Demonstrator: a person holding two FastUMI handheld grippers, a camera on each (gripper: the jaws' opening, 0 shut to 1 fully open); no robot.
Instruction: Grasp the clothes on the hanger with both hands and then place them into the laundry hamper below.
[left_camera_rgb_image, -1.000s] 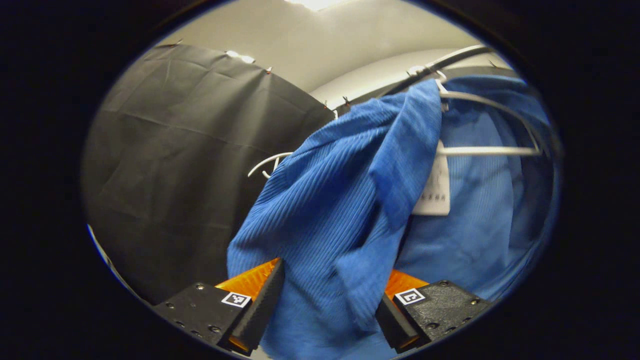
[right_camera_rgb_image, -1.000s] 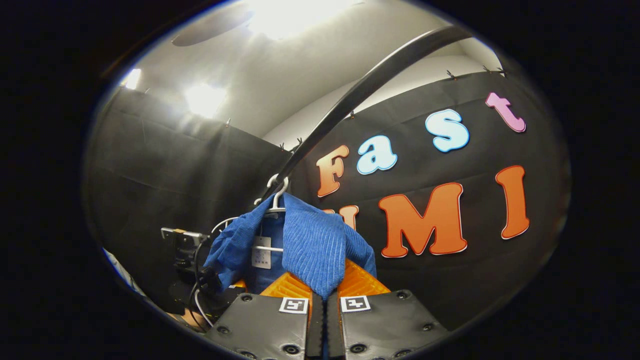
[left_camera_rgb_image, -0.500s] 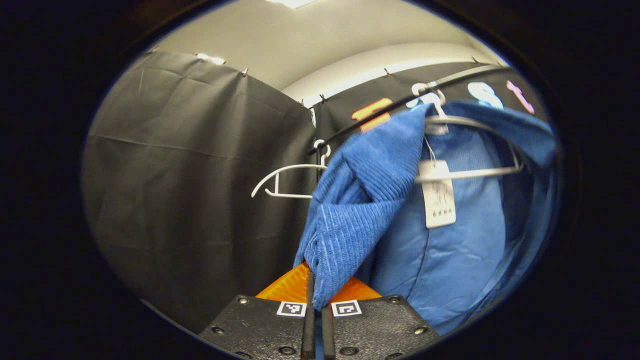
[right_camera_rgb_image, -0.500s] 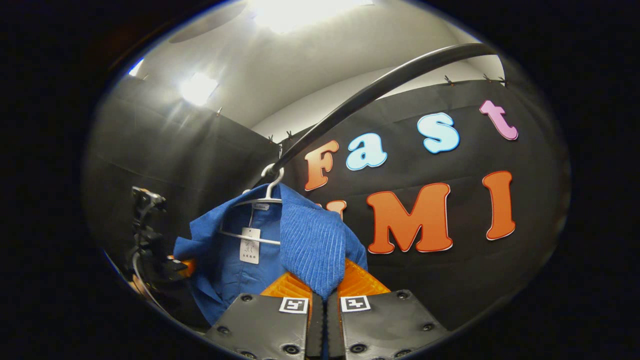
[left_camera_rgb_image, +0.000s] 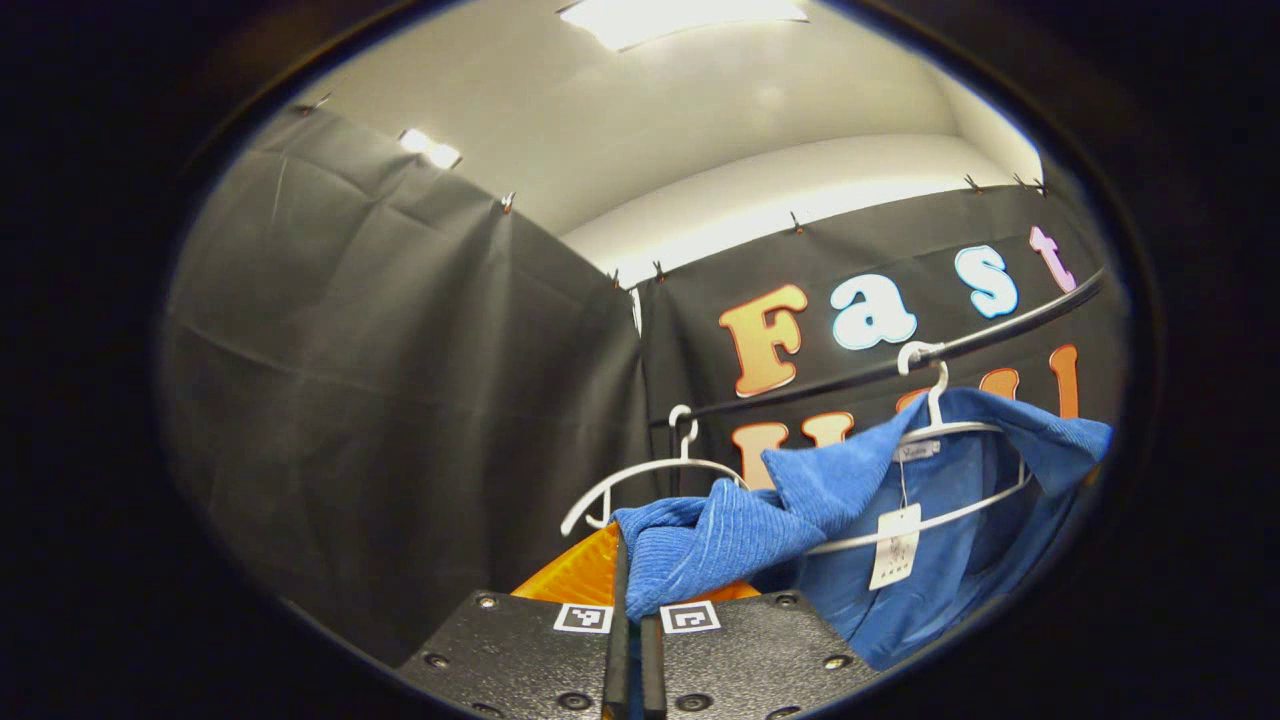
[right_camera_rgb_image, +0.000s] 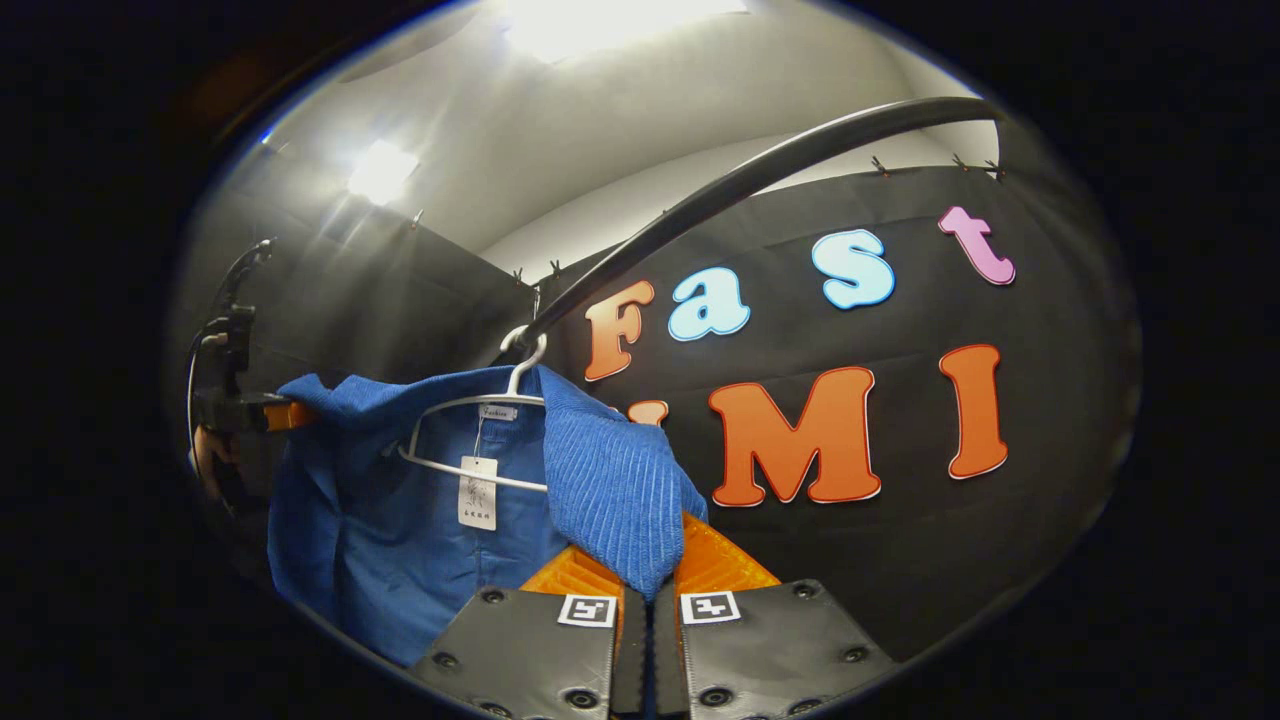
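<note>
Item: blue garment (left_camera_rgb_image: 930, 540), ribbed fabric, on white hanger (left_camera_rgb_image: 940, 430) hooked on black rail (left_camera_rgb_image: 1000, 335); collar still over hanger.
L gripper (left_camera_rgb_image: 630, 605): pressed together, pinching one shoulder fold, pulled out sideways.
R gripper (right_camera_rgb_image: 645, 590): pressed together, pinching other shoulder fold (right_camera_rgb_image: 610, 490).
2nd hanger (left_camera_rgb_image: 650, 475): bare, same rail, just beside.
Progress (est.): two-handed grasp done; lifting off hanger and drop into hamper left.
Writing: paper tag (right_camera_rgb_image: 478, 493) at neck, sewn neck label above it; print too small to read.

Blue ribbed top (left_camera_rgb_image: 940, 520) on white hanger (left_camera_rgb_image: 930, 430), both shoulders pulled outward.
</note>
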